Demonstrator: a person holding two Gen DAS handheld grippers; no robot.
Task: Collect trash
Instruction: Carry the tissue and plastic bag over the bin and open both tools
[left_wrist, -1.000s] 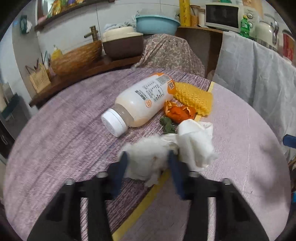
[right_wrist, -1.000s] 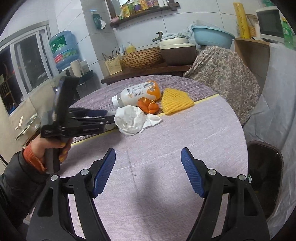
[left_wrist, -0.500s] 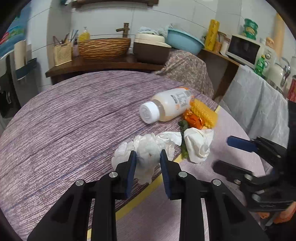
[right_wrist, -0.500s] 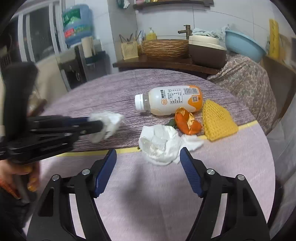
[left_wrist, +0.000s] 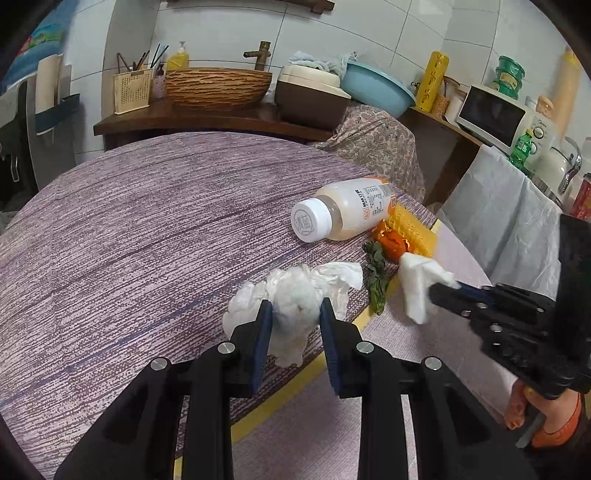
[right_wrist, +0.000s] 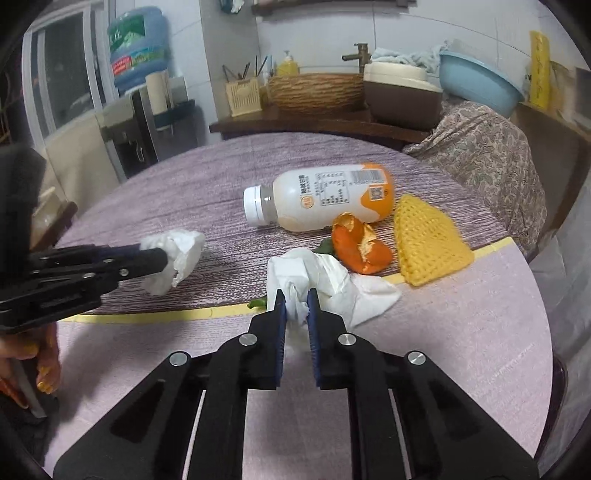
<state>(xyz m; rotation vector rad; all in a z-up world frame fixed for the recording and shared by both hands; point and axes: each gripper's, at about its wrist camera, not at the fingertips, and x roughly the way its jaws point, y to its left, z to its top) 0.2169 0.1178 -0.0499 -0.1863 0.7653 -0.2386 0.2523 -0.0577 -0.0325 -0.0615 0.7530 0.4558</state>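
My left gripper (left_wrist: 295, 314) is shut on a crumpled white tissue (left_wrist: 295, 306) and holds it just above the round purple table (left_wrist: 129, 221); this tissue also shows in the right wrist view (right_wrist: 173, 258). My right gripper (right_wrist: 294, 306) is shut on a second white tissue (right_wrist: 325, 277) that still rests on the table; it also shows in the left wrist view (left_wrist: 417, 280). Behind lie a plastic bottle (right_wrist: 325, 201) on its side, orange peel (right_wrist: 360, 245), a yellow knitted cloth (right_wrist: 424, 243) and a green leaf (left_wrist: 376, 277).
A yellow tape line (right_wrist: 147, 315) crosses the table. Behind the table a wooden counter (left_wrist: 184, 118) carries a wicker basket (left_wrist: 218, 86), a brown pot (left_wrist: 310, 99) and a blue basin (left_wrist: 376, 92). A cloth-covered stand (left_wrist: 509, 218) is at the right.
My left gripper closed on the first tissue and pulled it left, away from the pile. My right gripper came in over the second tissue and shut on it.
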